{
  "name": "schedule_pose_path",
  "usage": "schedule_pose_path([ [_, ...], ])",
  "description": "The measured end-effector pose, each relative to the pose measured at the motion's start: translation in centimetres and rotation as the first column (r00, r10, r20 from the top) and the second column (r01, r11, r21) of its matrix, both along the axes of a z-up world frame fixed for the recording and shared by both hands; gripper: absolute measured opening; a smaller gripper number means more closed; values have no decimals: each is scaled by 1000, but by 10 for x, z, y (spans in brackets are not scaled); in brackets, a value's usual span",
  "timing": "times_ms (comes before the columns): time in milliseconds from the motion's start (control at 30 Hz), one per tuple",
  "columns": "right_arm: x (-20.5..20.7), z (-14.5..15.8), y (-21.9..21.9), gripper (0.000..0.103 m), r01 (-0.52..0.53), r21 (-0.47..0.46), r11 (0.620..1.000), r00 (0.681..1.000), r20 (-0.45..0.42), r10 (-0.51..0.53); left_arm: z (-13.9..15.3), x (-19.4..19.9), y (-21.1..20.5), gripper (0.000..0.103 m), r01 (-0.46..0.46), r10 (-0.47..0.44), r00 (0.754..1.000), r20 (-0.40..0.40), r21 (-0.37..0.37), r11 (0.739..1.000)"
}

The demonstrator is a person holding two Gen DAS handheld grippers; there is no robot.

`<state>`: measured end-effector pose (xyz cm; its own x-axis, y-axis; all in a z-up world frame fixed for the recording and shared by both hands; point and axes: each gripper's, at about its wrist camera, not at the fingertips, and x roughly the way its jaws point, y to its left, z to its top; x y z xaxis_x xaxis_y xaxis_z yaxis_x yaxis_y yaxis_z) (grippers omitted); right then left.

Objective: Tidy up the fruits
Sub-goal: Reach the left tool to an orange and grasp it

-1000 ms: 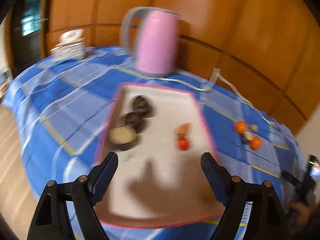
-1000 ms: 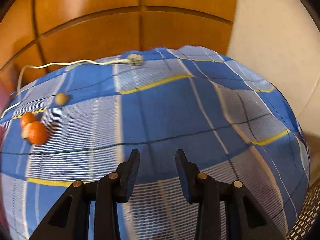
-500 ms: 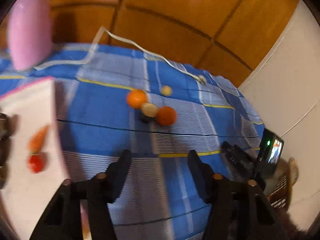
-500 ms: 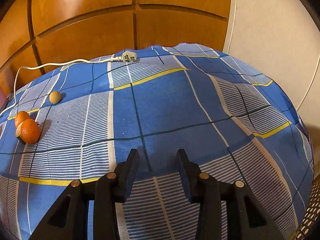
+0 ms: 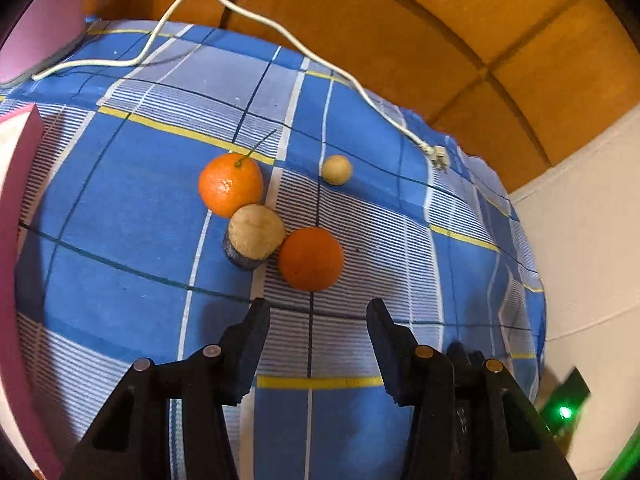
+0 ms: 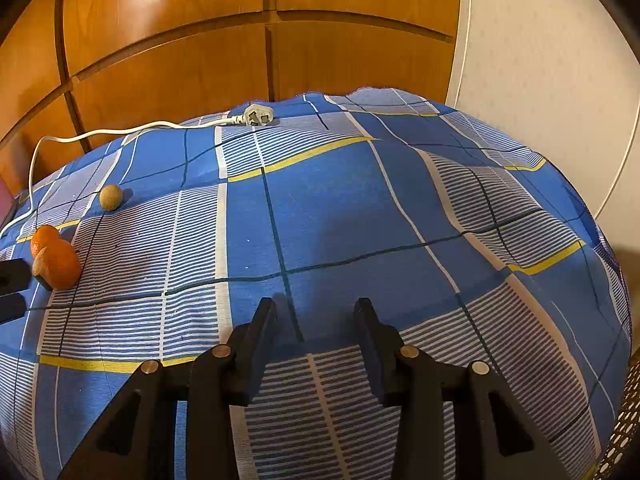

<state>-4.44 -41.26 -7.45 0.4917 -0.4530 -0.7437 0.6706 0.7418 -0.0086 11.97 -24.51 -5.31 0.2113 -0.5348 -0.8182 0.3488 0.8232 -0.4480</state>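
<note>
Wooden panels close the room behind a worktop (image 5: 120, 184) under a blue checked cloth, and a white wall stands at the right. Near the middle of the cloth lies a small group: two oranges, the stemmed orange (image 5: 231, 185) and the nearer orange (image 5: 311, 259), with a brown-topped muffin (image 5: 254, 237) between them that touches both. One small tan ball (image 5: 337, 169), perhaps a fruit, lies apart, nearer the white cable (image 5: 256, 20) and its plug (image 6: 258, 115). At the left edge shows the pink rim of one tray (image 5: 24, 136). The left hand-held gripper (image 5: 318, 330) hangs just before the nearer orange; its jaws are closing, with nothing between them. The right hand-held gripper (image 6: 316, 330) is over bare cloth, well apart from the fruits, its jaws a little spread and empty. I think the oranges are light, round and firm, with a somewhat yielding skin, so they may roll; it is best to take one across its widest part, with soft pressure. The muffin looks crumbly.
</note>
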Motion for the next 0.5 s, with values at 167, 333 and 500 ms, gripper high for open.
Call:
schedule_pose_path([
  [167, 1, 0, 1, 42, 0, -9, 1000, 1000, -6, 0, -10, 11, -10, 51, -42, 42, 999, -23, 18, 999],
  [333, 1, 0, 1, 42, 2, -10, 1000, 1000, -7, -2, -12, 20, -23, 53, -57, 57, 998, -10, 52, 997],
  [500, 1, 0, 1, 42, 1, -11, 1000, 1000, -7, -1, -13, 23, -41, 48, -31, 22, 997, 67, 130, 991],
])
